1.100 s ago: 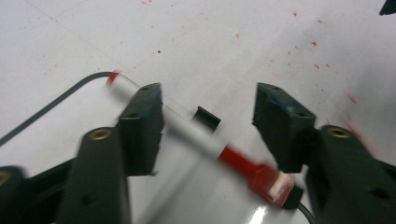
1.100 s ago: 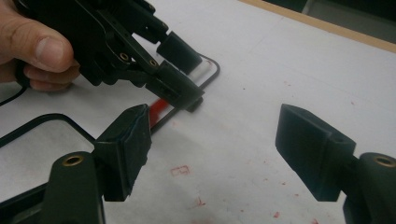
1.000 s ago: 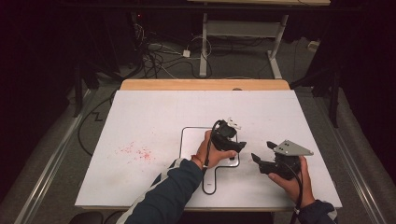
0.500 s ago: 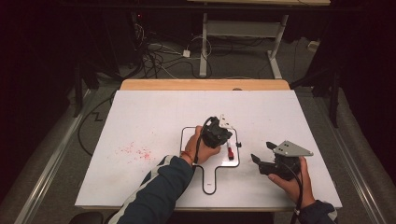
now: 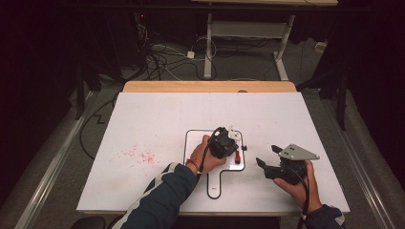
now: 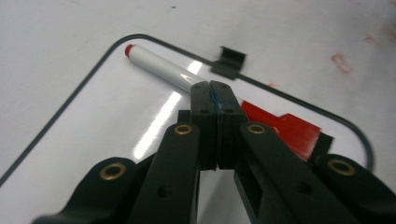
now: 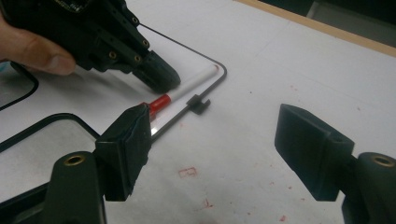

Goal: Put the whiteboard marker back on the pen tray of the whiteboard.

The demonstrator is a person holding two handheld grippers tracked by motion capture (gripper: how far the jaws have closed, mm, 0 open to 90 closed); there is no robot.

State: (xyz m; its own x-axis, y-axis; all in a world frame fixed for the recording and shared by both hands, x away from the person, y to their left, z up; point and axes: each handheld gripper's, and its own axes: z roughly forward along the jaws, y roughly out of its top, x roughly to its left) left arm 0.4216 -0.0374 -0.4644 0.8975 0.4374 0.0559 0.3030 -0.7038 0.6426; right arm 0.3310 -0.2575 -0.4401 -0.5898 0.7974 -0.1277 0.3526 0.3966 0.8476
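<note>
The left gripper (image 5: 228, 143) has its jaws pressed right together, having just closed, and the pads meet over a red-capped whiteboard marker (image 6: 161, 70) – whether they actually pinch the barrel I can't tell, since the jaw tips cover that spot. The marker lies on a small paddle-shaped whiteboard (image 5: 193, 143) with a thin black rim, red cap (image 7: 159, 102) towards the right gripper. A little black clip (image 6: 229, 62) sits on the board's edge just beside the marker. The right gripper (image 7: 212, 154) hangs wide open with nothing between its jaws, near the board's corner – pointing at the marker. Around them, the white table (image 5: 157, 119) has red marker smudges (image 5: 141, 156) off to the left. No readable writing anywhere.
</note>
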